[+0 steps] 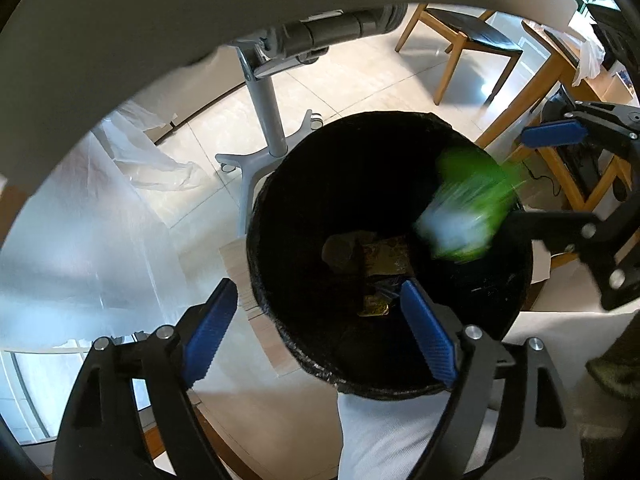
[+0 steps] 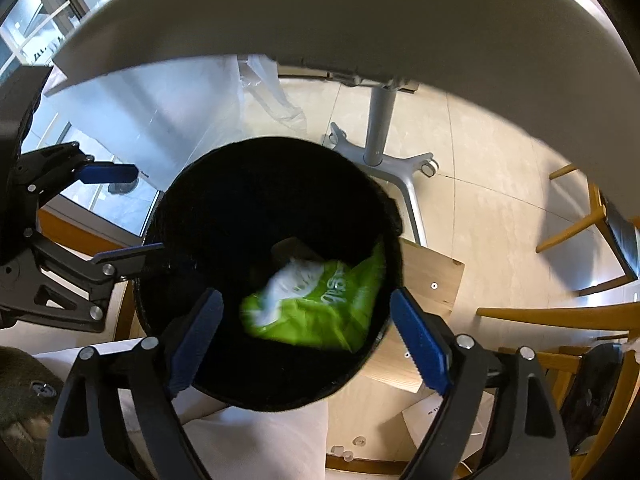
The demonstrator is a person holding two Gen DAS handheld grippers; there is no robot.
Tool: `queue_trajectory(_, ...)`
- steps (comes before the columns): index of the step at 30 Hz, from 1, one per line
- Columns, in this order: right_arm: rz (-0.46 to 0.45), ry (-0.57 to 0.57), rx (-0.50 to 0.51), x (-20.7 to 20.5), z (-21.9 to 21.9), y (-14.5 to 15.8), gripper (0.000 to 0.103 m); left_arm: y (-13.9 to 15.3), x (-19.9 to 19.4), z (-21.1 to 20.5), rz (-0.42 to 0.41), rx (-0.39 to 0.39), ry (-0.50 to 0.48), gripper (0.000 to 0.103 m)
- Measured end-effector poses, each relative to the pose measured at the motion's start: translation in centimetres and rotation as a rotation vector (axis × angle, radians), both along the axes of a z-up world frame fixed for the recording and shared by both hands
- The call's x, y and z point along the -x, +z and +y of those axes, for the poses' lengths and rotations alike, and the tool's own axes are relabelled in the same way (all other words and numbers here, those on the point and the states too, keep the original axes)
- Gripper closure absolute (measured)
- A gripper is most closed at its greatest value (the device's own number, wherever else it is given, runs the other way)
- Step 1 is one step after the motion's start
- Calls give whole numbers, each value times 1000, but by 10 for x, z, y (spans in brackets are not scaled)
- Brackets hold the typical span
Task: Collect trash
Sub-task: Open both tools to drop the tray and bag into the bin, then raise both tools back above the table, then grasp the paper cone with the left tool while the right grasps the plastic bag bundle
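The green wrapper point(image 1: 472, 204) is smeared by motion blur over the black bin point(image 1: 304, 344), its white print unreadable. Deep in the bin, the yellowish scraps point(image 1: 384, 260) sit too dark to identify. The wooden chair point(image 1: 460, 40) is partly hidden by the desk point(image 1: 160, 8) edge.

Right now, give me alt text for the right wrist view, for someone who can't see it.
A blurred green and white wrapper is inside the mouth of a black trash bin, just beyond the open right gripper. The open left gripper reaches in from the left, over a tiled floor with a wheeled table base.
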State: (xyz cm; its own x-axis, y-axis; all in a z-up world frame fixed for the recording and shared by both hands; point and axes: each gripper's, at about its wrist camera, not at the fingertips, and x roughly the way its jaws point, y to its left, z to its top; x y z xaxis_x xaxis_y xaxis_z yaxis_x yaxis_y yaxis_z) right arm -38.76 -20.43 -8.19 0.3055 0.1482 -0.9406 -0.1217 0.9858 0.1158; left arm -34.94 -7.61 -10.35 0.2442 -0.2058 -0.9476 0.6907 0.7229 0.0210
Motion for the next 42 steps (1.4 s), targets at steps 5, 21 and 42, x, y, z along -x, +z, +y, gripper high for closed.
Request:
queue_trajectory(5, -54, -1, 17, 12, -11, 30, 15, 31, 7, 10, -47, 24, -10, 18)
queue_trajectory(21, -507, -116, 172, -101, -77, 182, 6, 157, -64, 11, -358, 209, 51, 10)
queue_trajectory(42, -351, 68, 335, -332, -83, 138, 15, 137, -163, -35, -221, 247, -22, 10)
